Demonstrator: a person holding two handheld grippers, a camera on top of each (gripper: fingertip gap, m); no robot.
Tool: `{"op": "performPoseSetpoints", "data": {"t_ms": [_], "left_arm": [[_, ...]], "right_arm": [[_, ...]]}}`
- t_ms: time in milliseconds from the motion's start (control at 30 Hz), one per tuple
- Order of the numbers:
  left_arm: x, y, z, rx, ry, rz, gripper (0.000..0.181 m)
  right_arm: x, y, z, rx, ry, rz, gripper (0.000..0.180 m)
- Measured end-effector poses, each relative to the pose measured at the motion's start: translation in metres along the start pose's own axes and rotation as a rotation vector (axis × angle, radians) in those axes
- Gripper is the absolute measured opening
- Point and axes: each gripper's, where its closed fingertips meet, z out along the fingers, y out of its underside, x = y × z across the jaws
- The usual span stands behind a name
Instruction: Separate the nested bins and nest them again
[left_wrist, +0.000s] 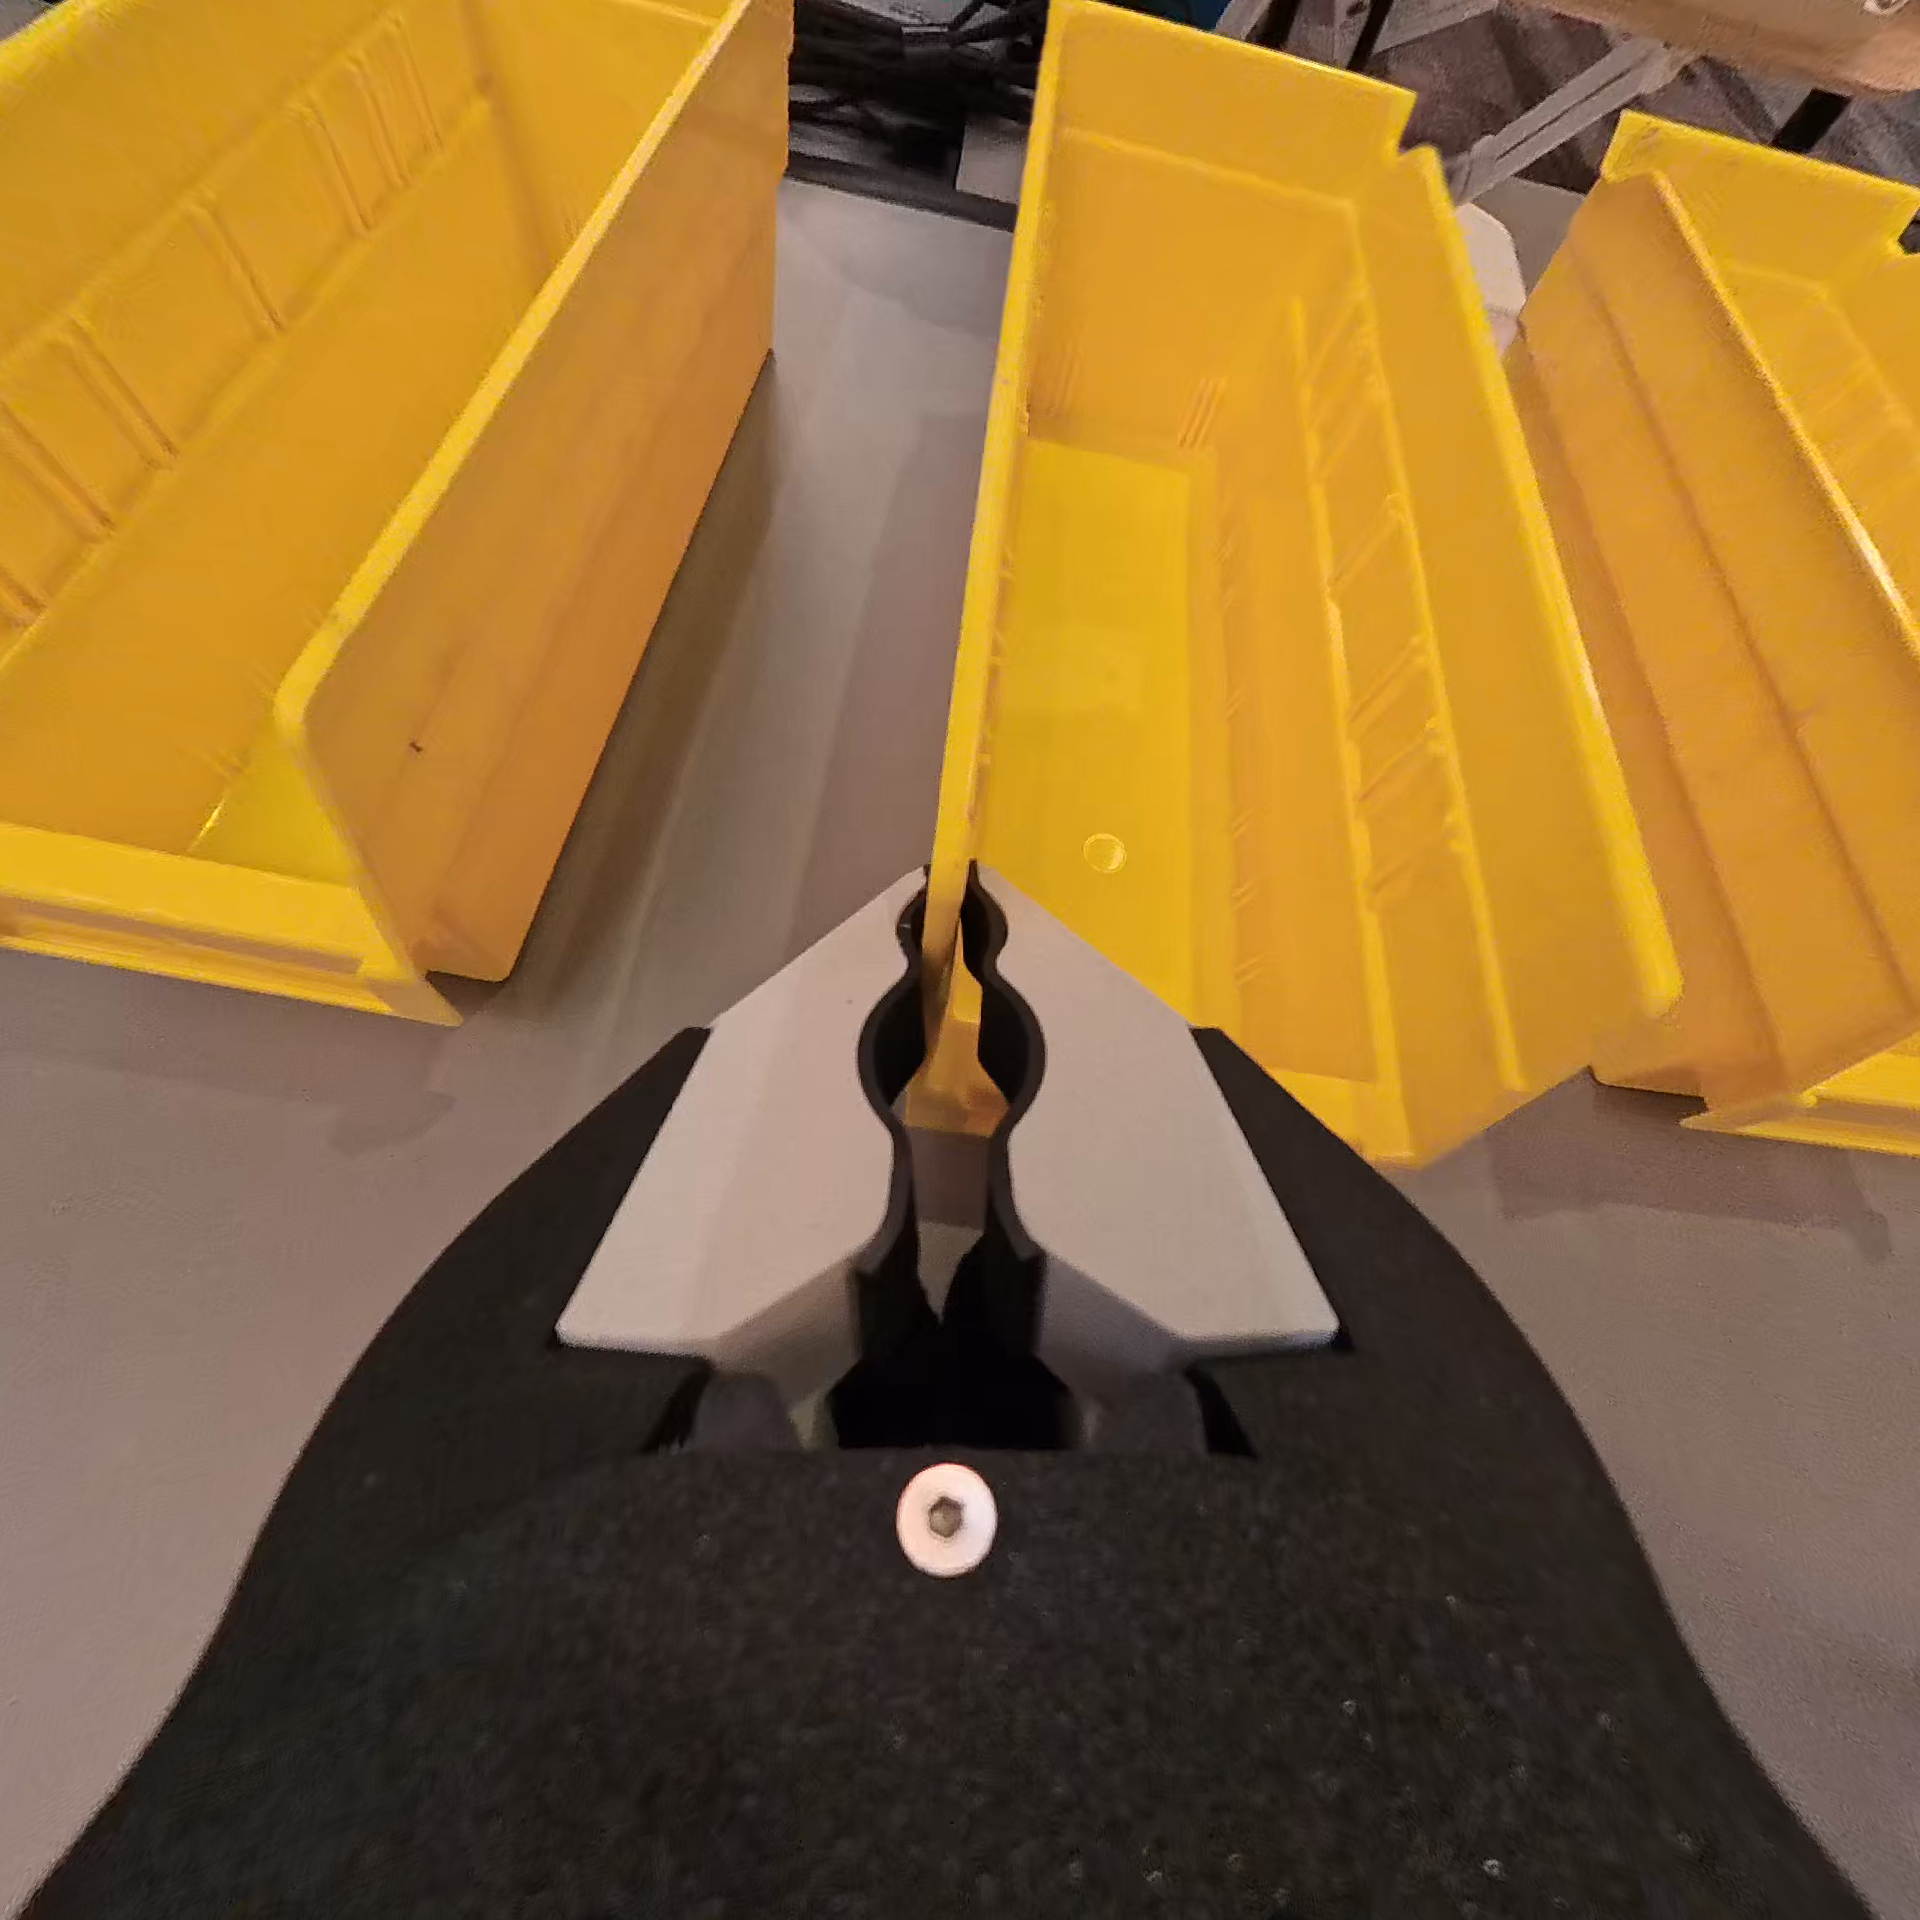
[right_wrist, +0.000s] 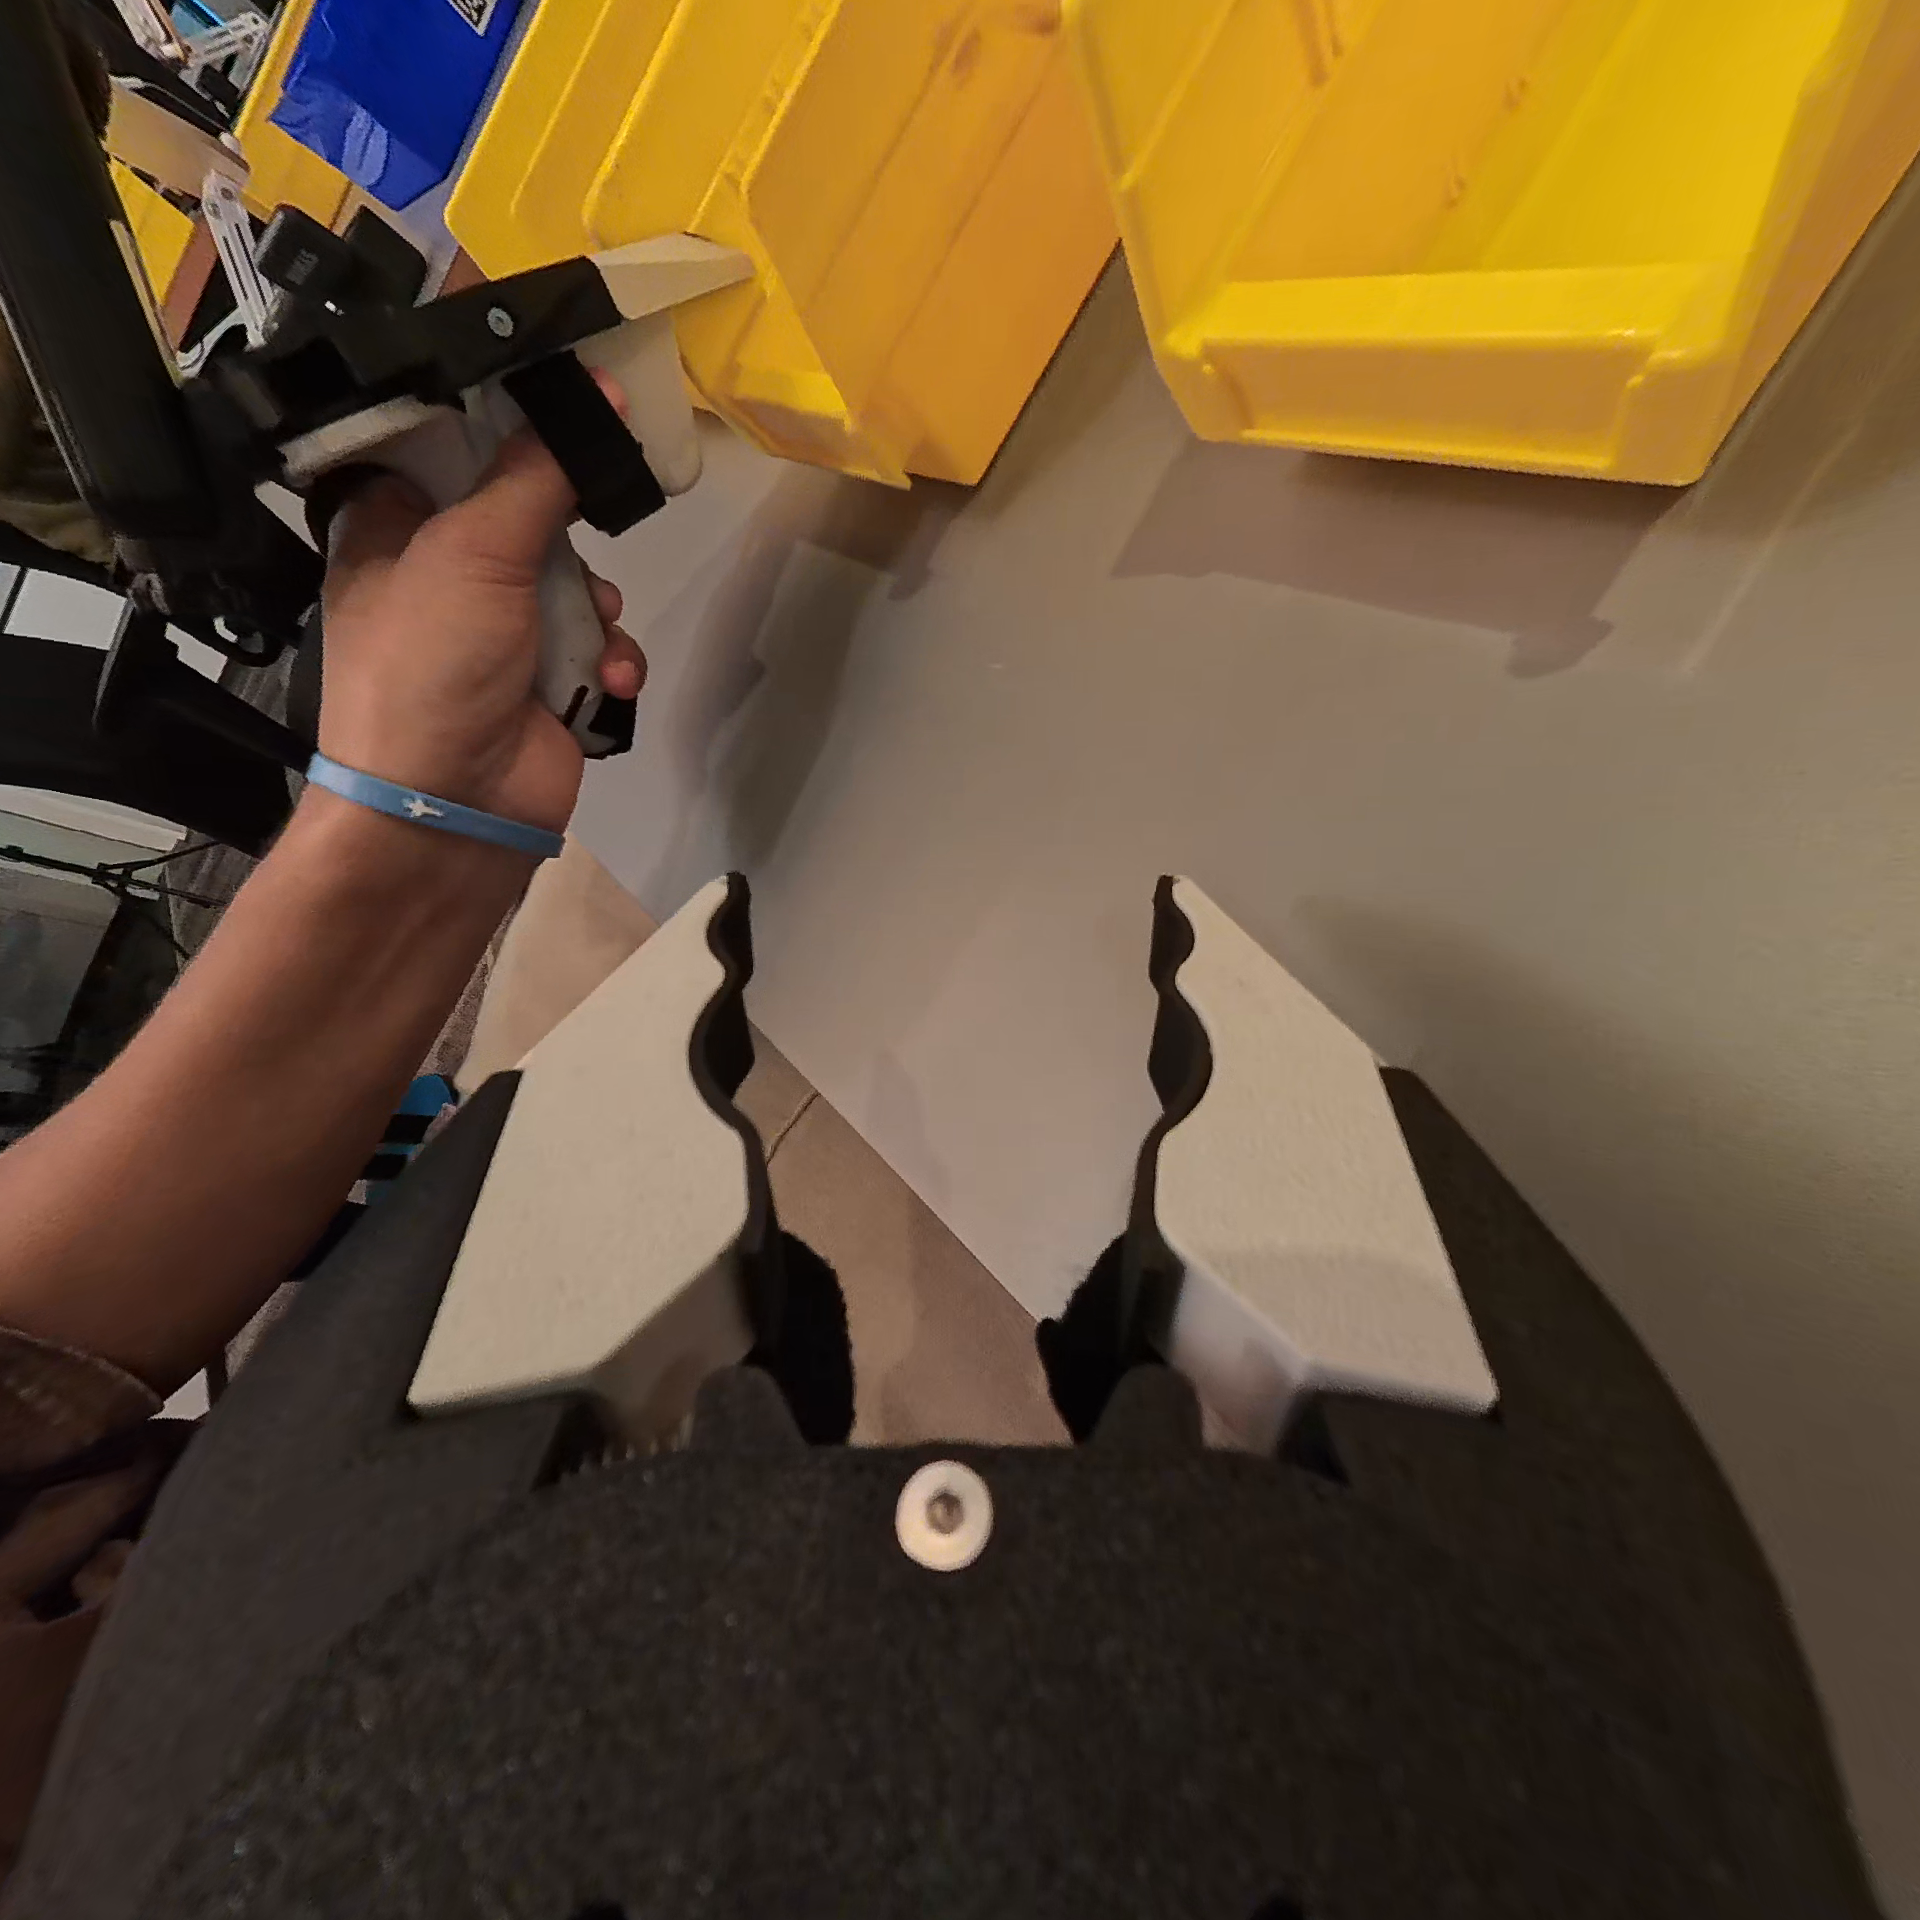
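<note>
Three yellow bins sit apart on the grey table (left_wrist: 727, 665), so I judge separating is done and re-nesting is starting; my left gripper (left_wrist: 948, 914) is clamped on the side wall of the middle bin (left_wrist: 1299, 582), between the left bin (left_wrist: 343, 436) and the right bin (left_wrist: 1766, 540); my right gripper (right_wrist: 951, 904) hangs wide and empty over bare table near its edge; next I must lift clear over a neighbour's rim.

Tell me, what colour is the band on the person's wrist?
Light blue wristband, best seen in the right wrist view.
</note>
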Motion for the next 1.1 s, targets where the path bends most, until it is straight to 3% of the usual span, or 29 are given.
{"op": "performPoseSetpoints", "data": {"t_ms": [367,400,467,633,767,900,1000,1100], "left_arm": [[0.009,0.0,0.002,0.009,0.061,0.023,0.001],[0.013,0.002,0.002,-0.006,0.093,0.021,0.012],[0.018,0.005,-0.009,-0.028,0.134,0.016,0.059],[0.008,-0.008,-0.079,0.134,0.145,0.24,0.085],[-0.012,-0.011,-0.113,0.242,0.163,0.375,0.09],[-0.032,0.005,-0.117,0.22,0.164,0.423,0.096],[-0.027,0.025,-0.117,0.039,0.286,0.35,0.08],[-0.025,0.018,-0.125,0.059,0.402,0.286,0.076]], "right_arm": [[0.002,0.0,0.0,-0.002,0.008,-0.003,0.077],[0.002,0.0,0.0,0.0,0.009,-0.003,0.077],[0.002,-0.003,-0.001,0.014,0.016,-0.01,0.077],[0.016,-0.028,-0.023,0.143,0.165,-0.127,0.077],[0.025,-0.05,-0.045,0.27,0.283,-0.219,0.077],[0.032,-0.059,-0.057,0.307,0.371,-0.287,0.075],[0.031,-0.062,-0.059,0.322,0.403,-0.309,0.075],[0.034,-0.059,-0.055,0.308,0.423,-0.323,0.075]]}}
